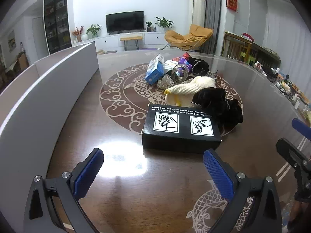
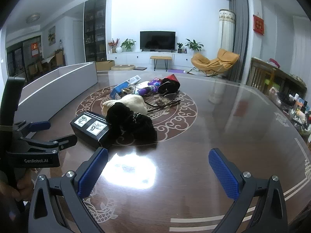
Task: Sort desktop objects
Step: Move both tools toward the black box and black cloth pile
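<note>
Left claw [image 1: 153, 167] and right claw [image 2: 158, 167] both gape wide, angled downward, empty.

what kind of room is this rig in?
Most likely a home living room: a TV on a white wall cabinet, an orange lounge chair, potted plants, and a glossy patterned table holding the clutter.

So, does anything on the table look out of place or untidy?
Yes. The things lie in one loose heap on the table: a black fabric piece slumps against the black box, and the blue carton lies tilted. Nothing looks spilled or broken.
</note>
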Tool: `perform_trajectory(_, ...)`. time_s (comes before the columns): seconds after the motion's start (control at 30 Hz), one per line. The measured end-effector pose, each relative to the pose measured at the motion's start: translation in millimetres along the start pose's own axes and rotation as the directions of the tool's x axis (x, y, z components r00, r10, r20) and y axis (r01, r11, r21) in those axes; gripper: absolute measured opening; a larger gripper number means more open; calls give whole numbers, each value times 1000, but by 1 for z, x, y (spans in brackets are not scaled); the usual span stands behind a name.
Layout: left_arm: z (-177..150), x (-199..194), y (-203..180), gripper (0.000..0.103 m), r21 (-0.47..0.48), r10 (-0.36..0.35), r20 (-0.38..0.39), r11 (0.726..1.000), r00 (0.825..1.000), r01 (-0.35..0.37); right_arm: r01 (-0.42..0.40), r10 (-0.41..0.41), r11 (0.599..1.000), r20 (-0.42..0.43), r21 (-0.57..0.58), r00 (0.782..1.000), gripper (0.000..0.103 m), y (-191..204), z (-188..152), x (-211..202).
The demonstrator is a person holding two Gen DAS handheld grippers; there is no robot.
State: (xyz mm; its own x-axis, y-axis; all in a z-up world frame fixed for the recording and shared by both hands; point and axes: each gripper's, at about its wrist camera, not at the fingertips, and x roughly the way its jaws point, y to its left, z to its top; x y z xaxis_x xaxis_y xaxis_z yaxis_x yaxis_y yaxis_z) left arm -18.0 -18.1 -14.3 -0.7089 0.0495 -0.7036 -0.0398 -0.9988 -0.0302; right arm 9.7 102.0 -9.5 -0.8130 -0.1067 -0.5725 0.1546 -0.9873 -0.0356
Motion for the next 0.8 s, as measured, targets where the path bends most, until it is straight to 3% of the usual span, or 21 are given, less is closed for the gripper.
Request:
perform_trajectory(0.4, -4, 7, -6, 103, 22, 3, -41, 1000, 999, -2, -26, 25, 1000, -50, -14, 998, 103, 1, -3, 17)
perform_trajectory(0.8, -6, 4, -12, 103, 62, 12, -13, 998, 1000, -11, -32, 27, 999, -132, -36, 991, 103, -5, -1, 42)
